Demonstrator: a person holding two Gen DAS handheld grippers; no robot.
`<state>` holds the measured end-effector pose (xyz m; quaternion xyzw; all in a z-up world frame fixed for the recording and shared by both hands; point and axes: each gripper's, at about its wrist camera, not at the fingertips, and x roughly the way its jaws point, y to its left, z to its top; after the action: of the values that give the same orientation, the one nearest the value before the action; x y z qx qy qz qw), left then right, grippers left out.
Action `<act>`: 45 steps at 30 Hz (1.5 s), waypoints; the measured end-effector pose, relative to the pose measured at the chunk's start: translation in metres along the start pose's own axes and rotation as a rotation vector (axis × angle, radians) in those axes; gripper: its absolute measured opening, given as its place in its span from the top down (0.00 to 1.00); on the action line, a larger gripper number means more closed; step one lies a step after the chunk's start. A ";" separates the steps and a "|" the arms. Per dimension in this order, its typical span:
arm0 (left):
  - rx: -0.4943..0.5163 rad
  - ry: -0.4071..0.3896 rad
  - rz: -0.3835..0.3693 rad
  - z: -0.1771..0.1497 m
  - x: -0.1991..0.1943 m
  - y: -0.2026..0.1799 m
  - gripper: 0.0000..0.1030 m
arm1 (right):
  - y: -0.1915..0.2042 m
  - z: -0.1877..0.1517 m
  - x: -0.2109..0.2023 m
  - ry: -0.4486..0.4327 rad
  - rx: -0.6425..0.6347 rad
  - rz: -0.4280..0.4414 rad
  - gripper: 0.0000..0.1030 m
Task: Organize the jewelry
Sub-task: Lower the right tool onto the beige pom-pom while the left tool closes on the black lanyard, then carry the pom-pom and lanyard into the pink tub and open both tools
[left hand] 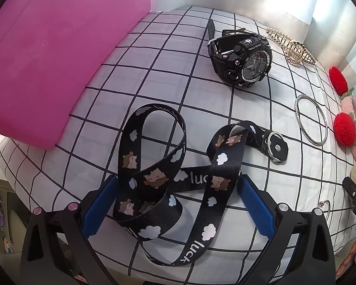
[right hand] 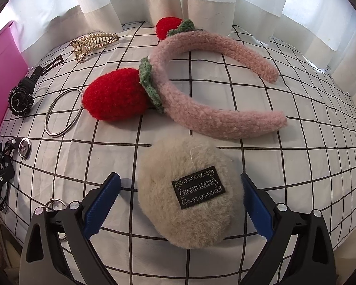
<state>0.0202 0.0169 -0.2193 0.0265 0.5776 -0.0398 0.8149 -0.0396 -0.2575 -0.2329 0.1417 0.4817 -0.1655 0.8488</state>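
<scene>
A black lanyard (left hand: 159, 178) printed with hedgehogs and clouds lies looped on the checked cloth (left hand: 154, 76), between the blue pads of my open left gripper (left hand: 178, 201). Behind it lie a black sports watch (left hand: 241, 59), a gold pearl hair claw (left hand: 292, 46) and a silver bangle (left hand: 311, 122). My right gripper (right hand: 180, 204) is open around a beige fluffy pouch (right hand: 189, 197) with a black "HAND MADE" label. Beyond it lies a pink fuzzy headband (right hand: 201, 76) with red strawberries (right hand: 114, 95). The watch (right hand: 20, 99), bangle (right hand: 63, 112) and hair claw (right hand: 92, 42) show at the left of the right wrist view.
A pink box (left hand: 47, 54) stands at the left of the cloth, its edge (right hand: 0, 76) in the right wrist view too. White curtains (right hand: 201, 4) hang behind the table. A metal key ring (right hand: 54, 201) lies by the right gripper's left finger. The table's front edge is near.
</scene>
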 end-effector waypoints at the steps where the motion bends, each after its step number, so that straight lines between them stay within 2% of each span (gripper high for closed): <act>1: -0.001 0.003 -0.002 0.001 0.000 0.001 0.06 | 0.000 0.000 0.000 0.003 0.000 0.000 0.10; 4: 0.002 0.000 -0.002 0.000 0.000 0.001 0.07 | 0.000 0.002 0.000 0.002 -0.003 0.002 0.11; 8: 0.000 0.000 -0.002 0.000 0.000 0.000 0.08 | 0.004 0.000 -0.003 -0.008 -0.030 0.013 0.19; 13: -0.002 0.003 -0.002 0.000 -0.001 0.001 0.08 | 0.005 -0.002 -0.005 -0.015 -0.044 0.021 0.25; 17: -0.002 0.002 -0.002 0.000 -0.003 0.000 0.10 | 0.007 -0.005 -0.009 -0.024 -0.066 0.029 0.39; 22: 0.009 -0.001 -0.007 -0.001 -0.007 -0.005 0.16 | 0.007 -0.005 -0.009 -0.023 -0.081 0.037 0.45; 25: 0.036 -0.011 -0.020 -0.003 -0.013 -0.012 0.30 | 0.006 -0.006 -0.010 -0.023 -0.083 0.044 0.50; 27: 0.064 -0.021 -0.033 -0.005 -0.018 -0.019 0.50 | 0.005 -0.007 -0.011 -0.020 -0.076 0.056 0.51; 28: 0.080 -0.026 -0.038 -0.006 -0.020 -0.024 0.57 | 0.005 -0.006 -0.010 -0.017 -0.072 0.065 0.51; 29: 0.092 -0.027 -0.044 -0.007 -0.022 -0.028 0.73 | 0.004 -0.006 -0.011 -0.014 -0.066 0.074 0.51; 30: 0.098 -0.024 -0.051 -0.007 -0.024 -0.030 0.84 | 0.002 -0.006 -0.011 -0.011 -0.057 0.085 0.51; 36: 0.043 -0.008 -0.112 -0.004 -0.029 -0.022 0.95 | -0.003 -0.009 -0.017 -0.011 -0.034 0.131 0.51; 45: 0.031 -0.062 -0.142 0.003 -0.063 -0.013 0.95 | -0.005 -0.001 -0.043 -0.058 -0.026 0.180 0.51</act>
<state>0.0011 0.0059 -0.1592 -0.0029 0.5518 -0.1072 0.8270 -0.0633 -0.2554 -0.1963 0.1684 0.4445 -0.0863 0.8756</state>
